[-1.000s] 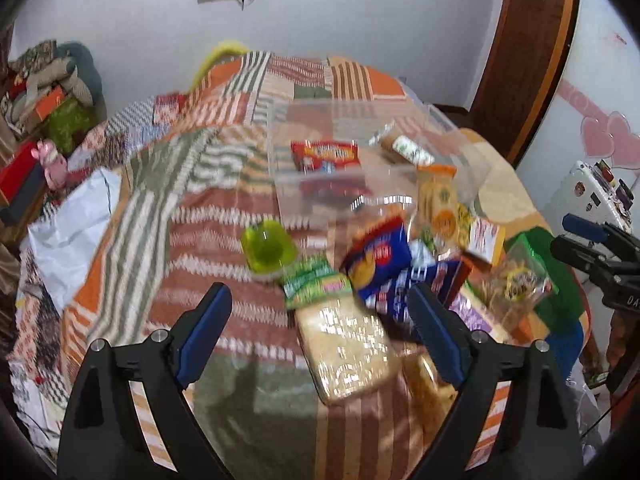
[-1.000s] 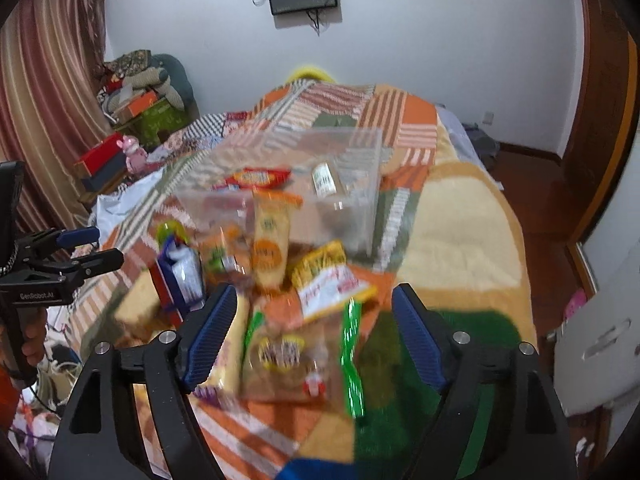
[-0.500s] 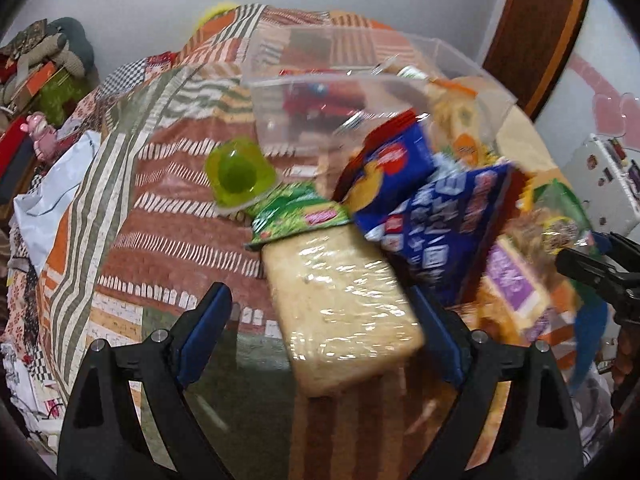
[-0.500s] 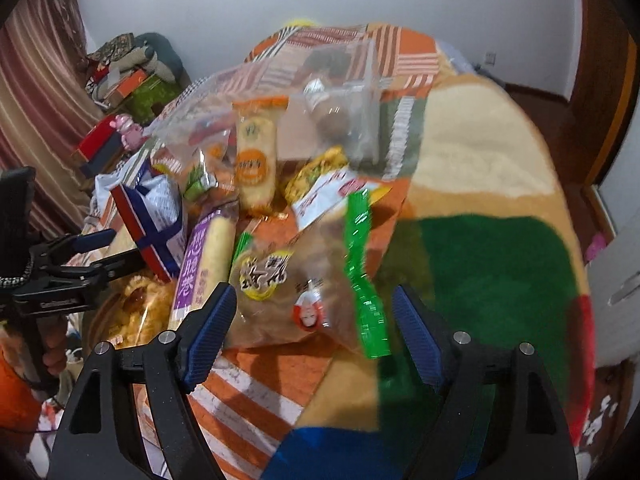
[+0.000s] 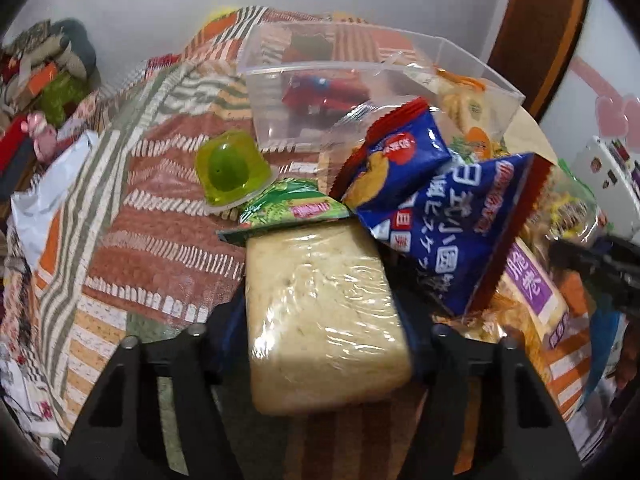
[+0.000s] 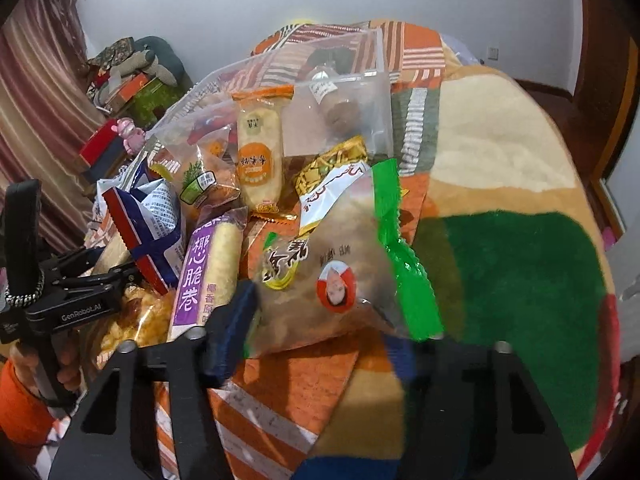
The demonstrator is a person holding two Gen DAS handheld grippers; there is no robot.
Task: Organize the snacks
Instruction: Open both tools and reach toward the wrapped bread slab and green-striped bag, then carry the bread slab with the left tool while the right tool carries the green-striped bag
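A pile of snack packs lies on a patchwork bedspread before a clear plastic bin (image 5: 360,88), which also shows in the right wrist view (image 6: 344,92). My left gripper (image 5: 320,320) is open with its jaws on either side of a pale wrapped biscuit block (image 5: 324,316); a firm grip is not evident. My right gripper (image 6: 324,320) is open, its jaws around a clear bag with a green edge (image 6: 340,272). Blue snack bags (image 5: 440,216) and a green jelly cup (image 5: 228,168) lie near the block.
The bin holds a red pack (image 5: 324,92) and a small bottle (image 6: 332,96). A purple roll pack (image 6: 208,272) and an orange cracker pack (image 6: 258,152) lie in the pile. Bedding clutter (image 5: 44,80) sits left. The left gripper (image 6: 76,292) shows in the right view.
Both grippers have moved forward and down into the pile. The left jaws now flank the biscuit block; the right jaws now flank the green-edged bag.
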